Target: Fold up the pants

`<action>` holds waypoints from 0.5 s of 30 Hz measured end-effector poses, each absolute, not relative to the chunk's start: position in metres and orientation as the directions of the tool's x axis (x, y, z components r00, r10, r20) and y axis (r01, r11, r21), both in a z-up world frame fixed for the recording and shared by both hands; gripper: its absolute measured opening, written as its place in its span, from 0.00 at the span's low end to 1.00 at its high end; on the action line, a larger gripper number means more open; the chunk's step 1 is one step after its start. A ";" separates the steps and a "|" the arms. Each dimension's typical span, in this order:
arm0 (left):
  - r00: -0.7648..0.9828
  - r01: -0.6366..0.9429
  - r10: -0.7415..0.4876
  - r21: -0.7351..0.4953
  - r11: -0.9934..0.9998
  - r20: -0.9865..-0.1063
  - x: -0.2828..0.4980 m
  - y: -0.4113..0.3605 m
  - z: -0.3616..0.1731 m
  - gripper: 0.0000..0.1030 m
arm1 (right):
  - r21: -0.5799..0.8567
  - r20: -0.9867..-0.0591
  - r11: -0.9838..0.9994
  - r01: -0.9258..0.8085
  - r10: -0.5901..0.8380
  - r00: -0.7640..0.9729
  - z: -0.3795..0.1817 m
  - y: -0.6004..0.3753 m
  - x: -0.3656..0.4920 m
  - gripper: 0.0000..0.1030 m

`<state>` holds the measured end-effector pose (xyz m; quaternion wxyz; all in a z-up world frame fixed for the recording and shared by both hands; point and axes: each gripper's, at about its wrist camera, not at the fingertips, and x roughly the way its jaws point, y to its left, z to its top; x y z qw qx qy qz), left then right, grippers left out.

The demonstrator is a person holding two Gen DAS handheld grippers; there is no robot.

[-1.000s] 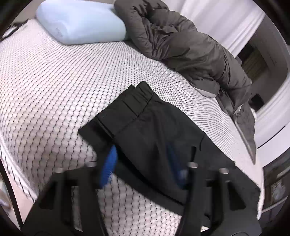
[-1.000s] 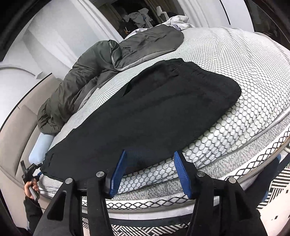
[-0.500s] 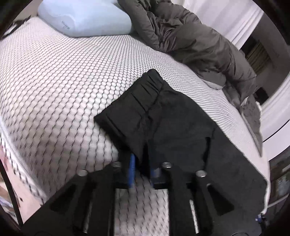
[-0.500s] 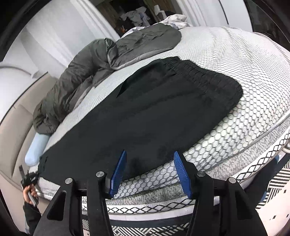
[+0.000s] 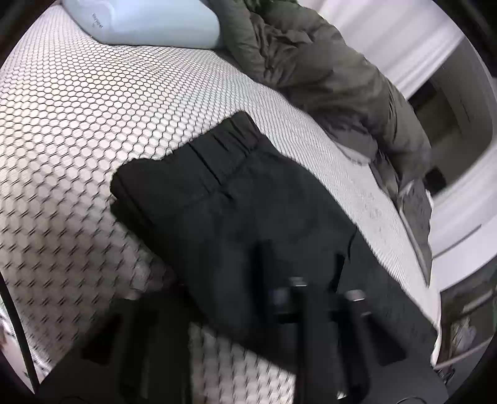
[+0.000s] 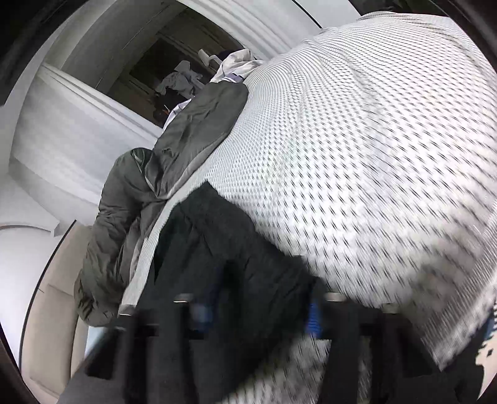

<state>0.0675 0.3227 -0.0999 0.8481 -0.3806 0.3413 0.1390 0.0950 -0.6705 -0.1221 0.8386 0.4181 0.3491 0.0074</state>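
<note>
Plainly the black pants [image 5: 236,199] lie flat on the bed [image 5: 77,108], elastic waistband toward the far side near the pillow [image 5: 139,25], a grey jacket [image 5: 326,68] heaped well beyond them. They look soft, light and limp, so they should sag wherever unsupported; edges and the thicker waistband seem the best holds. The left gripper [image 5: 285,295] has just been closing and its fingers look pinched on the near edge of cloth. The right gripper [image 6: 251,310], blurred, has also been closing, with dark fabric between its blue fingers [image 6: 312,317]; whether they press yet I cannot tell.
</note>
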 end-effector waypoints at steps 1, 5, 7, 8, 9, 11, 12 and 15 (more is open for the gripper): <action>0.734 -0.493 -0.026 -0.559 0.667 -0.679 0.075 0.328 -0.099 0.04 | 0.688 -0.580 0.676 0.263 0.295 0.759 -0.116 -0.667 0.103 0.15; 0.771 -0.445 -0.011 -0.550 0.707 -0.637 0.091 0.338 -0.079 0.02 | 0.656 -0.529 0.731 0.189 0.266 0.806 -0.080 -0.664 0.129 0.11; 0.766 -0.442 -0.003 -0.530 0.724 -0.643 0.097 0.338 -0.078 0.02 | 0.639 -0.521 0.750 0.174 0.255 0.814 -0.068 -0.664 0.137 0.11; 0.745 -0.456 0.000 -0.510 0.729 -0.667 0.098 0.338 -0.084 0.03 | 0.627 -0.527 0.760 0.174 0.249 0.813 -0.067 -0.663 0.138 0.11; 0.729 -0.469 -0.004 -0.503 0.726 -0.684 0.096 0.340 -0.092 0.03 | 0.611 -0.543 0.770 0.183 0.239 0.805 -0.070 -0.663 0.138 0.11; 0.727 -0.471 -0.030 -0.530 0.706 -0.686 0.084 0.344 -0.109 0.05 | 0.576 -0.591 0.789 0.214 0.222 0.775 -0.084 -0.663 0.132 0.11; 0.739 -0.459 -0.030 -0.537 0.708 -0.673 0.078 0.343 -0.111 0.05 | 0.560 -0.612 0.797 0.227 0.214 0.761 -0.093 -0.663 0.127 0.12; 0.738 -0.442 -0.029 -0.516 0.734 -0.674 0.066 0.339 -0.108 0.09 | 0.558 -0.640 0.795 0.238 0.230 0.733 -0.117 -0.669 0.106 0.14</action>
